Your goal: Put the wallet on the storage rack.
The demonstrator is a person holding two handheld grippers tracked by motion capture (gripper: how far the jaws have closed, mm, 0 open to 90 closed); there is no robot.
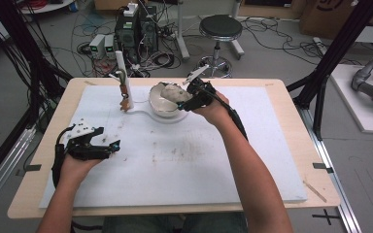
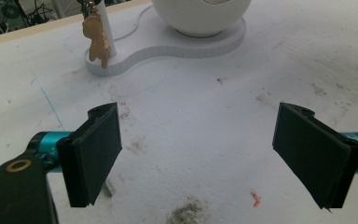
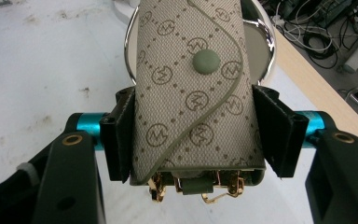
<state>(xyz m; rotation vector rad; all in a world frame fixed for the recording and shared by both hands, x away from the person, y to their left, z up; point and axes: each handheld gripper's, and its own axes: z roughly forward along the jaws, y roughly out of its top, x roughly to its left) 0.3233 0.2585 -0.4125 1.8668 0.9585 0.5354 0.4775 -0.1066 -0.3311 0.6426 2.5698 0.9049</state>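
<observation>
A beige monogrammed key case (image 3: 186, 116) with a green snap is clamped between the pads of my right gripper (image 3: 198, 135), and gold hooks (image 3: 216, 188) hang out of its near end. In the high view the right gripper (image 1: 180, 103) holds the key case (image 1: 171, 92) over a white bowl (image 1: 159, 109) with a shiny rim (image 3: 129, 60). My left gripper (image 1: 114, 145) lies low over the mat at the left. Its jaws stand wide apart around bare mat, left gripper (image 2: 198, 158).
The bowl (image 2: 200, 16) sits on a white stand base (image 2: 168, 46) whose upright post (image 1: 123, 73) carries a small tan charm (image 2: 98, 42). A stained white foam mat (image 1: 184, 160) covers the wooden table (image 1: 53, 131). Behind the table are a stool (image 1: 220, 29) and cables.
</observation>
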